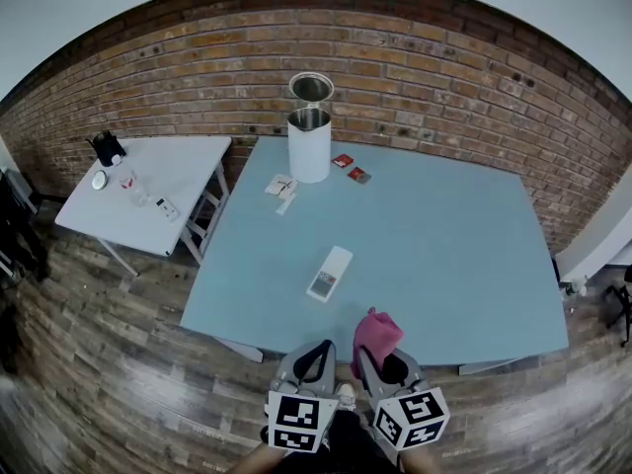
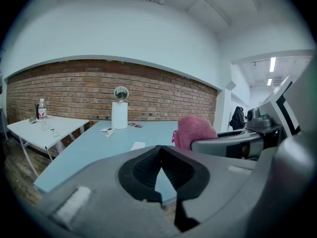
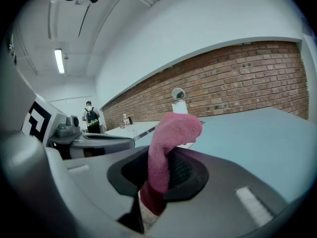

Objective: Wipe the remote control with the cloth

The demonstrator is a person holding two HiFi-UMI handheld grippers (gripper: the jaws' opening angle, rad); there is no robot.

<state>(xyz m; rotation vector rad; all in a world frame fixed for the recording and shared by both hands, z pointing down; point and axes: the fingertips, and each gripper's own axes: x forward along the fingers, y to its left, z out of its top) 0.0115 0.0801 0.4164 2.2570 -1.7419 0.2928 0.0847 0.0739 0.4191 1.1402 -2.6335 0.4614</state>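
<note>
One remote control [image 1: 329,273] lies flat on the blue table [image 1: 464,265], ahead of both grippers and well clear of their jaws. The right gripper [image 1: 383,359] clamps the pink cloth [image 1: 376,330], which stands up from its jaws. Just beside it, the left gripper [image 1: 315,360] is closed on nothing.

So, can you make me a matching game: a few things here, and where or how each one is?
1 cloth
2 remote control
3 white canister
4 left gripper

A shut, empty
B lying flat on the blue table
C pinched in the right gripper
D upright near the brick wall

Pairs: 1-C, 2-B, 3-D, 4-A
</note>
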